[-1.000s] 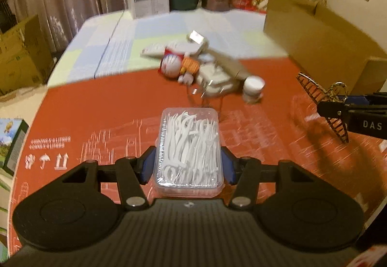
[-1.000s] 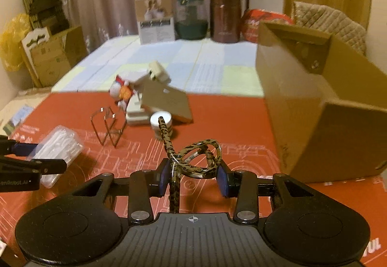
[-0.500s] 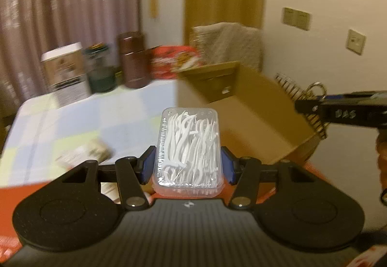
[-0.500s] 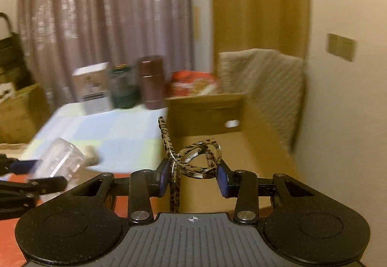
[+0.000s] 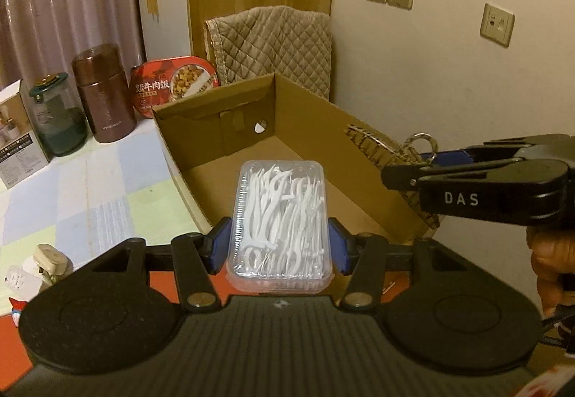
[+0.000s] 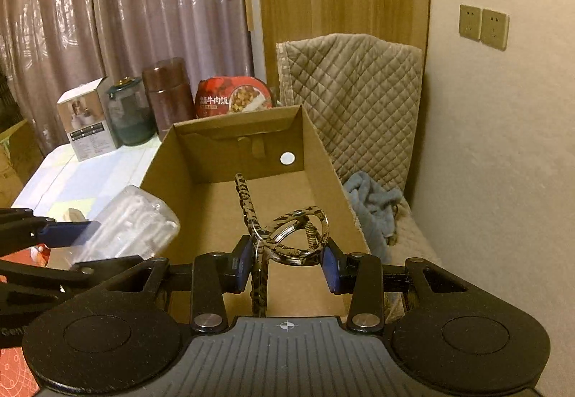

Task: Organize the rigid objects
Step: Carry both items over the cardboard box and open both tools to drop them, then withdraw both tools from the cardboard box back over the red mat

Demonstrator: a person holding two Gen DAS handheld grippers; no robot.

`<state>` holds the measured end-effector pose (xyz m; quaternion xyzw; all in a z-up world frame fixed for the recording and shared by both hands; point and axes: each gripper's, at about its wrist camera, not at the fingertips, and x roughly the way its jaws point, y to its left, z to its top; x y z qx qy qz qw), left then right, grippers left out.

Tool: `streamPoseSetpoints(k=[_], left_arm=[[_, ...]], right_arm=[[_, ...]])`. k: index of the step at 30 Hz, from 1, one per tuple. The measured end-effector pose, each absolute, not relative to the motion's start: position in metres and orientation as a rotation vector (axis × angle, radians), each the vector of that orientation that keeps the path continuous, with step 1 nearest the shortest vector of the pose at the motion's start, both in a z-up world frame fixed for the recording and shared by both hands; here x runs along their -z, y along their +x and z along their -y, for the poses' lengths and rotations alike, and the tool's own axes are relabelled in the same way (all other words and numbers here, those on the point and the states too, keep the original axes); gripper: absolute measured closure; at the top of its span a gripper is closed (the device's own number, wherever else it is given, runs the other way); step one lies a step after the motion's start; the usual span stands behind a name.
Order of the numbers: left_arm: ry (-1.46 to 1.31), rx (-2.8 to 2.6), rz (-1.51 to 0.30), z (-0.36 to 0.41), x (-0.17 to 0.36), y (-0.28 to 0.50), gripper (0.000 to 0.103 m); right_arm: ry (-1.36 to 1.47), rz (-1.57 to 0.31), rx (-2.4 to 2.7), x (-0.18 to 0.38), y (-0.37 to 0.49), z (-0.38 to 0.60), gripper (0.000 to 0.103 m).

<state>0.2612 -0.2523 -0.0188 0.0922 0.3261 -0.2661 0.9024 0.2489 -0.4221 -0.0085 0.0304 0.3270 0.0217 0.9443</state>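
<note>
My left gripper (image 5: pixel 278 248) is squeezing a clear plastic box of white floss picks (image 5: pixel 280 221) from both sides. The blue pads (image 5: pixel 219 246) press on its long walls. I hold it up in the air, at the near edge of the open cardboard box (image 5: pixel 215 116), and its far end pokes out over the bare brown floor inside.

My right gripper (image 6: pixel 287 262) is closed on a leopard-print hair clip (image 6: pixel 298 235). The clip sits between the pads, with its long toothed part sticking up and away over the same cardboard box.

Behind the cardboard box I see a brown jar (image 5: pixel 104 98), a green glass jar (image 5: pixel 59 120) and a red food tub (image 5: pixel 172 84). A quilted chair cover (image 6: pixel 352 102) stands by the wall
</note>
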Motion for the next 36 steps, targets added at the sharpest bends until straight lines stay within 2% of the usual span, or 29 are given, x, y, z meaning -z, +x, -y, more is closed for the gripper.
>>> streamPoseSetpoints(k=[5, 6, 7, 8, 9, 12, 13, 27, 36], left_arm=[[0.19, 0.55, -0.682, 0.256, 0.026, 0.263, 0.052], [0.182, 0.546, -0.675, 0.255, 0.025, 0.264, 0.05], [0.173, 0.539, -0.669, 0.253, 0.024, 0.264, 0.039], [0.161, 0.528, -0.661, 0.251, 0.023, 0.264, 0.036], [0.15, 0.525, -0.655, 0.247, 0.021, 0.264, 0.036], [0.132, 0.516, -0.644, 0.238, 0.012, 0.262, 0.036], [0.132, 0.512, -0.636, 0.235, 0.008, 0.259, 0.036], [0.096, 0.438, -0.58, 0.162, -0.035, 0.204, 0.036], [0.063, 0.318, -0.575, 0.088, -0.037, 0.157, 0.036]], right_arm=[[0.081, -0.673, -0.048, 0.016, 0.252, 0.425, 0.066], [0.088, -0.673, -0.051, 0.017, 0.252, 0.426, 0.066], [0.101, -0.669, -0.061, 0.017, 0.251, 0.427, 0.066], [0.116, -0.666, -0.067, 0.017, 0.251, 0.428, 0.066], [0.13, -0.666, -0.066, 0.017, 0.251, 0.429, 0.063], [0.161, -0.667, -0.046, 0.015, 0.248, 0.433, 0.044], [0.166, -0.665, -0.045, 0.013, 0.246, 0.433, 0.043], [0.16, -0.586, -0.097, -0.034, 0.19, 0.382, 0.041], [0.151, -0.554, -0.206, -0.046, 0.15, 0.322, 0.038]])
